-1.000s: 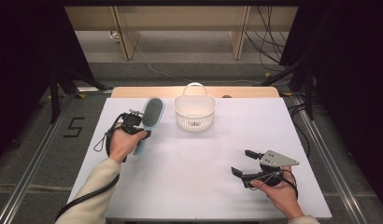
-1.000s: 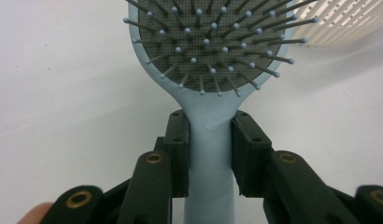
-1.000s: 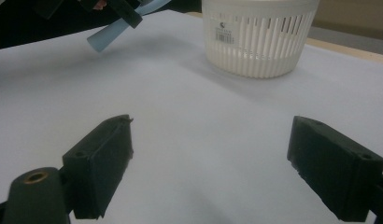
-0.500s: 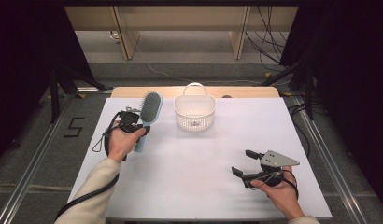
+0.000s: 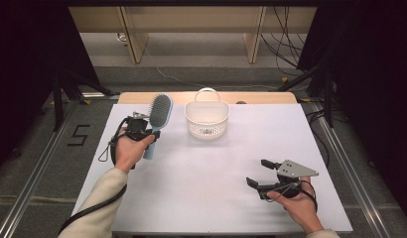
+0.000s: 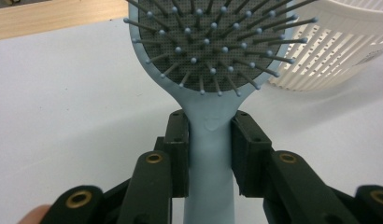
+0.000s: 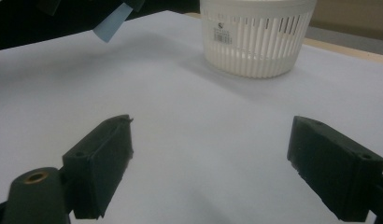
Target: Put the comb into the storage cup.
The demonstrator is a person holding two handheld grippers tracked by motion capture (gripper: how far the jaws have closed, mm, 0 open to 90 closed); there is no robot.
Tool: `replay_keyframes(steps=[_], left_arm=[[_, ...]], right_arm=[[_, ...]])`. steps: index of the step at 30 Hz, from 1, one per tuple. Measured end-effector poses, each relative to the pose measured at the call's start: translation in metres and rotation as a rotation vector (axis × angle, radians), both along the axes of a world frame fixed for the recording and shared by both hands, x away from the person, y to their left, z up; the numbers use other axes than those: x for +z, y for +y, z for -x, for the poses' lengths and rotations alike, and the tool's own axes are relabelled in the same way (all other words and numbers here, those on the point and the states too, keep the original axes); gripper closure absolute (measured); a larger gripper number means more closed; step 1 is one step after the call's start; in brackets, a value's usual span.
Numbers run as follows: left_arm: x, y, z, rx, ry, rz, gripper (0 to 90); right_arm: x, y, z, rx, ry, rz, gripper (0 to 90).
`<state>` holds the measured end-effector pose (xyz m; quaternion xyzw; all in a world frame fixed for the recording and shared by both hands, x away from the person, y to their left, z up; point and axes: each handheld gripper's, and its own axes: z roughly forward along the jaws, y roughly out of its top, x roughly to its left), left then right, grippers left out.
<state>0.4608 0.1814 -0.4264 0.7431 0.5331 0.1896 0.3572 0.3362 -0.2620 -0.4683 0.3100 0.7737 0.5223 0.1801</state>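
**Hairbrush lifted and swung toward the basket**

Since the earlier frames the left gripper (image 5: 142, 130) has turned the hairbrush (image 5: 159, 115) from a slant to nearly upright and carried it a little closer to the white basket (image 5: 207, 119); the right gripper (image 5: 263, 173) has stayed where it was, near the front right of the table (image 5: 191, 198).

In the left gripper view the two black jaws are pinched on the pale blue handle of the hairbrush (image 6: 210, 154), one on each side, just below the oval head. The dark bristle pad faces that camera, with ball-tipped pins standing out from it. The slatted wall of the basket (image 6: 329, 51) lies just behind and to one side of the head, apart from it.

In the high view the brush is held above the table's left half, its head toward the far edge, beside the basket.

In the right gripper view the jaws stand wide apart with nothing between them, above the bare white tabletop (image 7: 189, 140). The basket (image 7: 255, 37) stands farther off, well apart from that gripper.
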Motion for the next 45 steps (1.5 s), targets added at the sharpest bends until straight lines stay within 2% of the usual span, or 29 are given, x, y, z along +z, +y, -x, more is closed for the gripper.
replay_keyframes(steps=[6,13,19,26,45], left_arm=[[0.0004,-0.0007,0.0003,-0.011,-0.023,-0.006,69.9],[0.0006,-0.001,0.0013,-0.033,-0.07,-0.051,69.9],[0.0031,-0.0008,0.002,-0.036,-0.086,-0.032,69.9],[0.004,-0.0009,0.0028,-0.038,-0.114,-0.044,69.9],[0.0058,-0.0004,0.0042,-0.033,-0.171,-0.037,69.9]], right_arm=[[0.0,0.0001,0.0001,-0.001,0.002,-0.003,14.8],[-0.0001,-0.0001,0.0,-0.002,-0.002,-0.003,14.8],[0.0,-0.0002,0.0001,-0.002,0.0,-0.001,14.8],[0.0,-0.0002,0.0002,-0.003,-0.003,-0.001,14.8],[0.0,-0.0002,0.0002,-0.002,-0.004,-0.001,14.8]])
